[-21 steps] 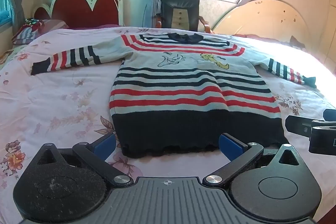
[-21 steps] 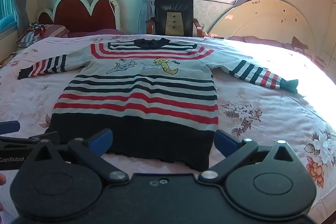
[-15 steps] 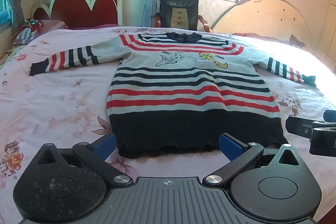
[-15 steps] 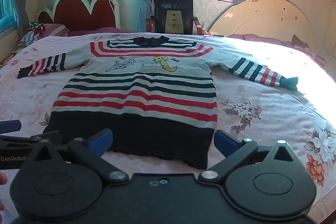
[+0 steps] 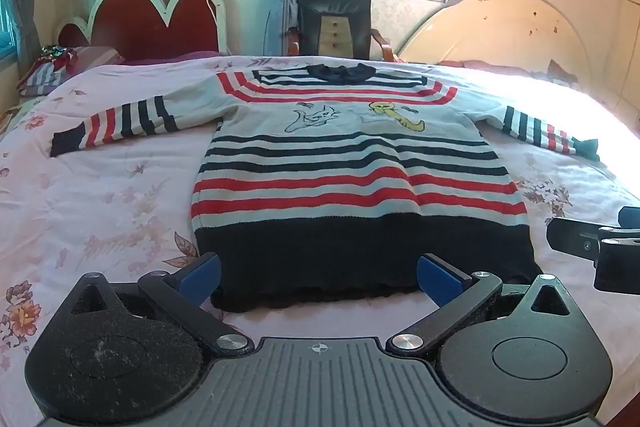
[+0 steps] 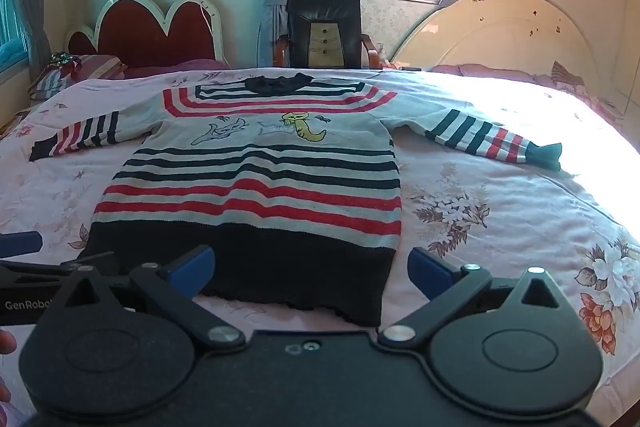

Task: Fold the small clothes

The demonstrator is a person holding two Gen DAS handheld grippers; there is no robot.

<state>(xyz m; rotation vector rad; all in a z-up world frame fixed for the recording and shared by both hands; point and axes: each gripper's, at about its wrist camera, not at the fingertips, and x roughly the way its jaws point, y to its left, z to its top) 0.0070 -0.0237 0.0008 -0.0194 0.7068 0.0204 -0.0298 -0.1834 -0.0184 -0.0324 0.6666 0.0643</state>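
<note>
A small striped sweater (image 5: 352, 163) lies flat, front up, on the bed with both sleeves spread sideways. It has red and navy stripes, a navy hem and cartoon figures on the chest. It also shows in the right wrist view (image 6: 260, 187). My left gripper (image 5: 318, 273) is open and empty, just above the near left part of the navy hem. My right gripper (image 6: 310, 269) is open and empty, over the near right part of the hem. The right gripper shows at the right edge of the left wrist view (image 5: 592, 247). The left gripper shows at the left edge of the right wrist view (image 6: 36, 267).
The bed has a pink floral cover (image 5: 88, 195). A red heart-shaped headboard (image 5: 156, 23) and a pillow (image 5: 52, 75) stand at the far left. A black chair (image 5: 334, 23) stands under the window. A cream round headboard (image 5: 500, 35) is at the far right.
Both grippers have moved slightly forward and left toward the hem. The sweater has not moved.
</note>
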